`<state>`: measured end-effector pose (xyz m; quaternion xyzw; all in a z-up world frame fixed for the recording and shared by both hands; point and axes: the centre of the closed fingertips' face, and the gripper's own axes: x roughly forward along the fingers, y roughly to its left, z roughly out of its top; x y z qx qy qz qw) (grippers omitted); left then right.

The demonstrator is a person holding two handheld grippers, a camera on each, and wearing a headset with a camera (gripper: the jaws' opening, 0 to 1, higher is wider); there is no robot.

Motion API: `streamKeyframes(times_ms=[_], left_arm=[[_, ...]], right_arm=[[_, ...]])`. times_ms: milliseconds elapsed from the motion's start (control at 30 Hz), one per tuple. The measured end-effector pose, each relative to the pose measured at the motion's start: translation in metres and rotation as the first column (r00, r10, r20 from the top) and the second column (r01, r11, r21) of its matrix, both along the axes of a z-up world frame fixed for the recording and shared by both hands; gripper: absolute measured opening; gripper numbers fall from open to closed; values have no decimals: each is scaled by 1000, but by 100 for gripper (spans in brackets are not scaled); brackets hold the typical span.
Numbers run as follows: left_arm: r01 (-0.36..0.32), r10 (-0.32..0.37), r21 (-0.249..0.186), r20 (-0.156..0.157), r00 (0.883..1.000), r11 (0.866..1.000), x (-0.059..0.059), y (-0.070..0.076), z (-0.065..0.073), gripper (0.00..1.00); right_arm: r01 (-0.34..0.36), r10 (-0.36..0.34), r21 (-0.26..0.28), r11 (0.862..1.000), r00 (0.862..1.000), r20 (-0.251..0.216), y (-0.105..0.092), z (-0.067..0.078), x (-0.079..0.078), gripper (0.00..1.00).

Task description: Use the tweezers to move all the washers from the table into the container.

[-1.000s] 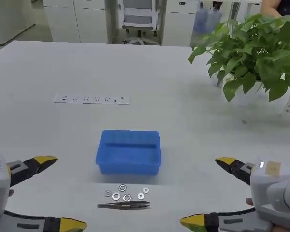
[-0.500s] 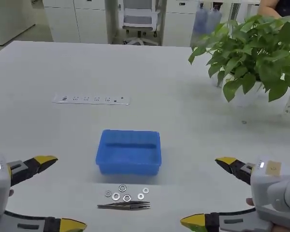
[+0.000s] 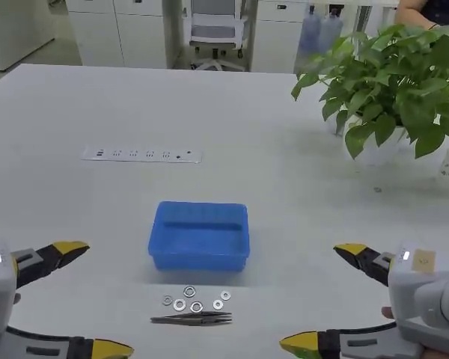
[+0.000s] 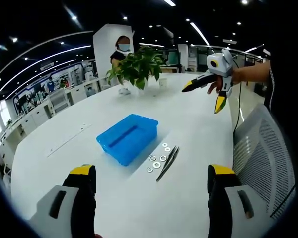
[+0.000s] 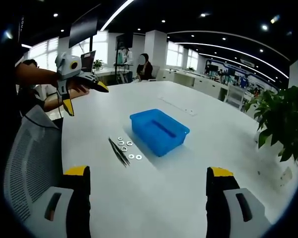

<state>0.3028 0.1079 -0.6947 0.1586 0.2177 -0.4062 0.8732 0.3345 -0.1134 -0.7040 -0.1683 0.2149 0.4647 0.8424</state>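
**Washers and tweezers lie loose between two open grippers**

A small cluster of silver washers [image 3: 196, 299] lies on the table just in front of the blue container [image 3: 199, 258], on the person's side of it. The tweezers [image 3: 192, 318] lie flat beside the washers, nearer the person, almost touching the closest ones. Nothing shows inside the container.

The left gripper [image 3: 90, 299] hangs off to the left of the washers and the right gripper [image 3: 319, 297] off to the right, each well apart from them and from the tweezers. Both have their yellow-tipped jaws spread wide with nothing between them. From each gripper view the washers, tweezers and container sit ahead between that gripper's own jaws, with the other gripper raised beyond them.

The table [image 3: 284, 172] is white and broad. A white power strip [image 3: 141, 154] lies past the container, and a leafy potted plant [image 3: 393, 82] stands at the far right. Beyond the table's edge are an office chair [image 3: 215, 30] and white cabinets; the gripper views show an open office with ceiling lights and seated people.
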Motion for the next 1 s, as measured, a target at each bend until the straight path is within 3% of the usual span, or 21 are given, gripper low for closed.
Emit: streamKeyframes(times_ms=[500, 1000], left_arm=[[24, -24, 20, 8, 1000, 1000, -1, -5, 0, 96], [85, -84, 32, -28, 996, 996, -7, -23, -18, 87]], right_arm=[[-25, 25, -16, 1000, 999, 19, 1, 4, 0, 95], [-142, 144, -85, 986, 989, 15, 25, -10, -5, 89]])
